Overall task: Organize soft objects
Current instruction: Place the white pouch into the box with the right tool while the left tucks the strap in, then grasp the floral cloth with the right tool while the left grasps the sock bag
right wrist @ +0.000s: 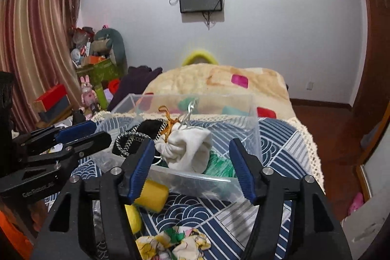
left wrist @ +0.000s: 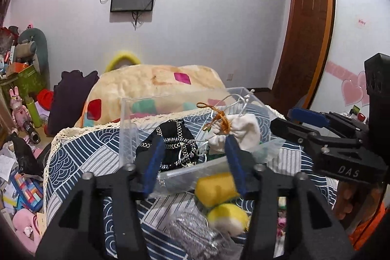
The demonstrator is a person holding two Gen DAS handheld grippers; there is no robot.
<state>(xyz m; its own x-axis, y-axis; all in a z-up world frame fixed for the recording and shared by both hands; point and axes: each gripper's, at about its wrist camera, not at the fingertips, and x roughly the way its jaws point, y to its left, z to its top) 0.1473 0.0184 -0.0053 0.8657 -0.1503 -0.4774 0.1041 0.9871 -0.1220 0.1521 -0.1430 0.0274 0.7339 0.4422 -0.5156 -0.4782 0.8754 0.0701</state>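
Observation:
A clear plastic box [left wrist: 126, 128] [right wrist: 253, 128] stands on the blue patterned tablecloth [left wrist: 80, 152]. Inside lie a black pouch with chain print [left wrist: 175, 148] [right wrist: 131, 138], a white drawstring pouch [left wrist: 243, 130] [right wrist: 187, 148] with orange cord, and a green item [right wrist: 219, 162]. In front of the box lie a yellow sponge [left wrist: 214, 187] [right wrist: 152, 194], a yellow-white ball [left wrist: 229, 216] [right wrist: 134, 218], a silver mesh bag [left wrist: 192, 233] and a floral scrunchie [right wrist: 175, 243]. My left gripper [left wrist: 193, 162] is open and empty above the box's near edge. My right gripper [right wrist: 192, 167] is open and empty before the box.
A bed with a cream blanket [right wrist: 219, 82] lies behind the table. Clutter, toys and boxes [left wrist: 22, 113] crowd the floor at the left. A wooden door [left wrist: 307, 23] stands at the right. The right gripper shows in the left wrist view [left wrist: 299, 123].

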